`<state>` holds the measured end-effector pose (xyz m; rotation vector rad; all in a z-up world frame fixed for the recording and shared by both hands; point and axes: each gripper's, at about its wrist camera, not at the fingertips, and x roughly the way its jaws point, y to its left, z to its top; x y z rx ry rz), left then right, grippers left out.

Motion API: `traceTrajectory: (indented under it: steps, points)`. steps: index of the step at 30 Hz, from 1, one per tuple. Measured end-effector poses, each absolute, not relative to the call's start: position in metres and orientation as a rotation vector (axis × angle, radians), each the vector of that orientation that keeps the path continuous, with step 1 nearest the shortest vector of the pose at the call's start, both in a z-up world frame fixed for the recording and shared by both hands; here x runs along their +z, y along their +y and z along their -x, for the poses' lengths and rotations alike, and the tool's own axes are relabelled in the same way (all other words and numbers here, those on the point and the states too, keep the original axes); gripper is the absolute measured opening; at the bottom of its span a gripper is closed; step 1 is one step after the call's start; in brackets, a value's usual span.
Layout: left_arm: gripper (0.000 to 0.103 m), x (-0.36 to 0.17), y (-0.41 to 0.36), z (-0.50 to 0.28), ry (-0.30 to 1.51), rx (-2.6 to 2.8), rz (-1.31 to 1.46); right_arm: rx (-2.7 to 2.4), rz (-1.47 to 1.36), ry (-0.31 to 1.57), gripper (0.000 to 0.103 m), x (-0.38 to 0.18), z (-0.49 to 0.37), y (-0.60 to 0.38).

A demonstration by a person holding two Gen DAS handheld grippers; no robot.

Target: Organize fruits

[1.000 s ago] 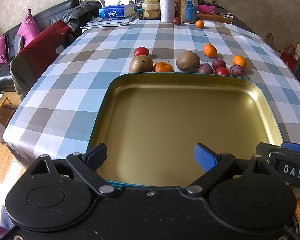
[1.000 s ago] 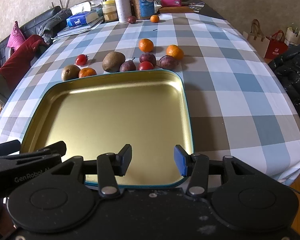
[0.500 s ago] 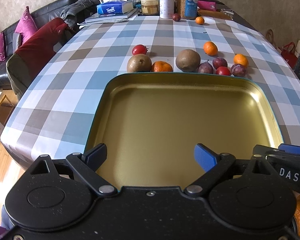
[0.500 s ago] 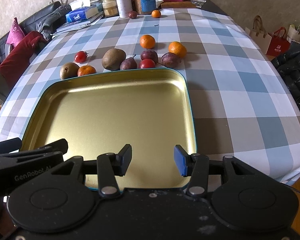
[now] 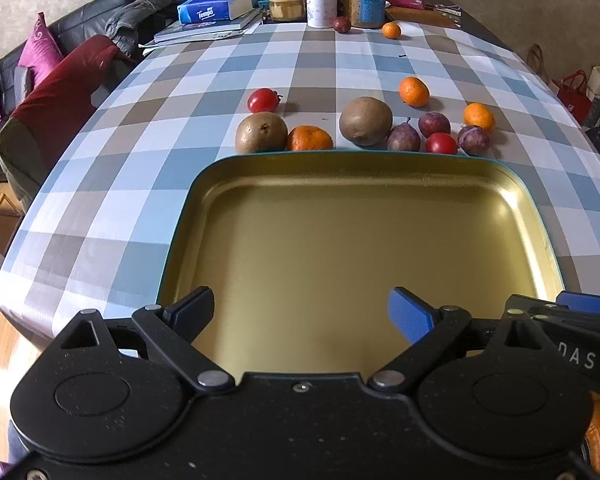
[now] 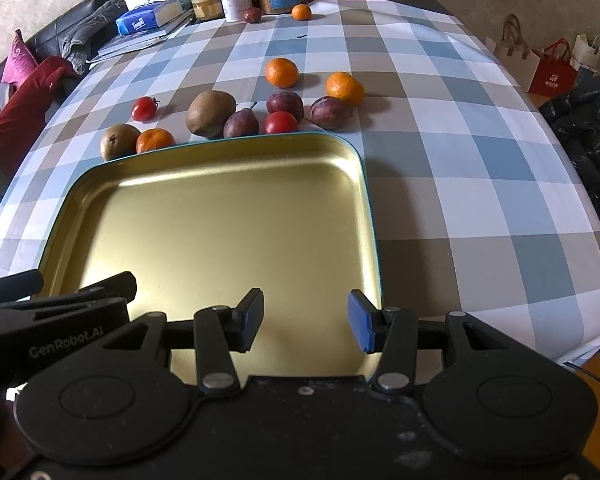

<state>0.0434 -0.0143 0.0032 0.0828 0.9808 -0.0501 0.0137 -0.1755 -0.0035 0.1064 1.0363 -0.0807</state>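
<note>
The left gripper (image 5: 301, 309) is wide open and holds nothing. The right gripper (image 6: 306, 320) is open too, not as wide, and holds nothing. Both hang over the near end of the gold tray (image 5: 534, 216). The fruits (image 5: 365, 121) sit on the tablecloth (image 5: 112, 216) just past the tray's far edge.

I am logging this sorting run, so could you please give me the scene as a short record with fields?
surface: table with checked cloth
tray: gold tin, nothing in it
fruit beyond tray: two kiwis, three mandarins, three plums, two red tomatoes
far end: one plum and one mandarin beside jars
left gripper: open, holding nothing
right gripper: open, holding nothing
</note>
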Motion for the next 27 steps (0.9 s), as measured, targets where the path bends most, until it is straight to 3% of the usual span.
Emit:
traceTrajectory:
  steps: [27]
  points:
    - [0.095, 0.017, 0.006, -0.112, 1.023, -0.028, -0.047, -0.027, -0.136, 1.071, 0.049, 0.027, -0.083, -0.192]
